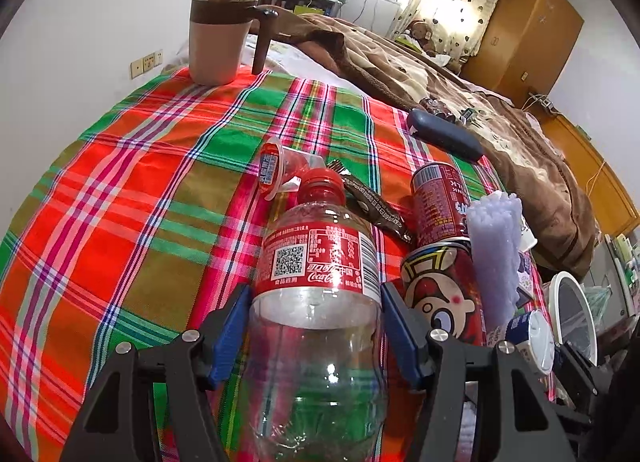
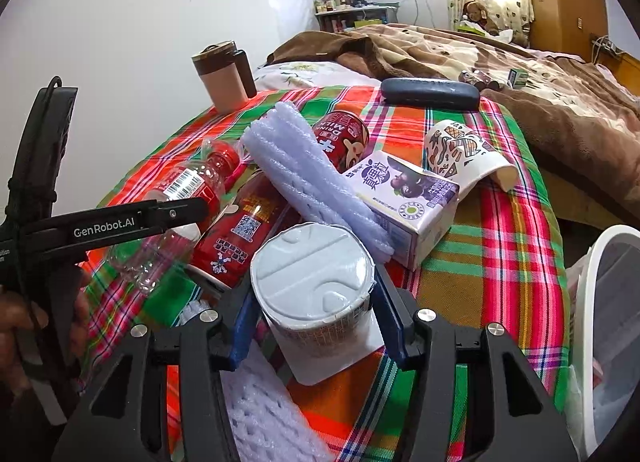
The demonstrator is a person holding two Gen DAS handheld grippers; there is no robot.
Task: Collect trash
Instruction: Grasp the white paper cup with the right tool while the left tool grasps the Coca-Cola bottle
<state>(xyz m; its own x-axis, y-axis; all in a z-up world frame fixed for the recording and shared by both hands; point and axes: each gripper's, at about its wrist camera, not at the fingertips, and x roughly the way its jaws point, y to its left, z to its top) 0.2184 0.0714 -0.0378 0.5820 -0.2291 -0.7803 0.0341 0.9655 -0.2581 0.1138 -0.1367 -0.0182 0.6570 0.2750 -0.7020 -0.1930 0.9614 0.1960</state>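
Across the plaid tablecloth, the near-left half lay bare while the trash crowded the right side toward the bed blanket. White bin stood off the table's right edge. Left gripper was clamped on the empty Coca-Cola bottle, blue pads pressed to both sides, bottle lying cap-away. Right gripper gripped the foil-lidded cup just in front of the foam roll and purple carton. Red can stood beside the bottle. Mug sat at the far edge.
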